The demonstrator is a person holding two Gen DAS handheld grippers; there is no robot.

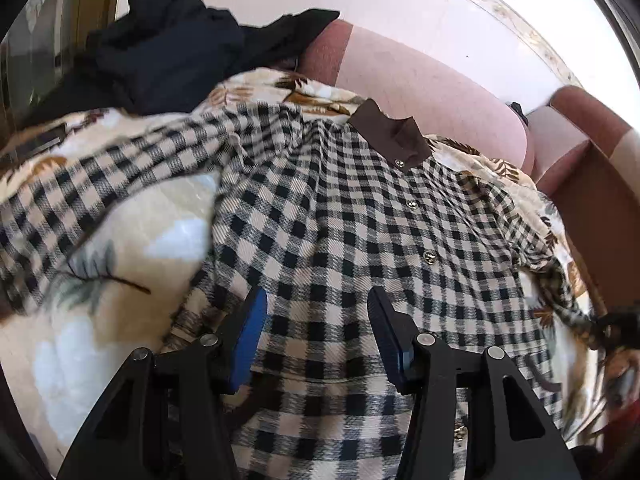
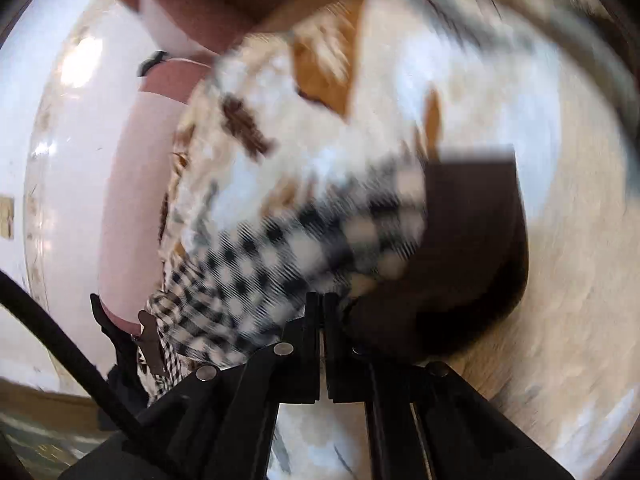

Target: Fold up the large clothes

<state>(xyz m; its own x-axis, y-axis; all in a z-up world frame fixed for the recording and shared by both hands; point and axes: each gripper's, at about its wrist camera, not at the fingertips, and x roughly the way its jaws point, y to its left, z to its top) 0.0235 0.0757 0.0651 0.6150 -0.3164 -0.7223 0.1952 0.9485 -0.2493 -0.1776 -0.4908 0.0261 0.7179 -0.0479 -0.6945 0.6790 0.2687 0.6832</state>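
A black-and-cream checked shirt with a brown collar and metal buttons lies spread front-up on a leaf-print blanket. My left gripper is open just above the shirt's lower front, its blue-padded fingers apart. My right gripper is shut on the shirt's sleeve next to its brown cuff; that view is motion-blurred. The right gripper also shows at the left wrist view's right edge.
A dark garment is heaped at the blanket's far left. Pink and brown cushions line the back against a white wall. A black cable crosses the right wrist view's lower left.
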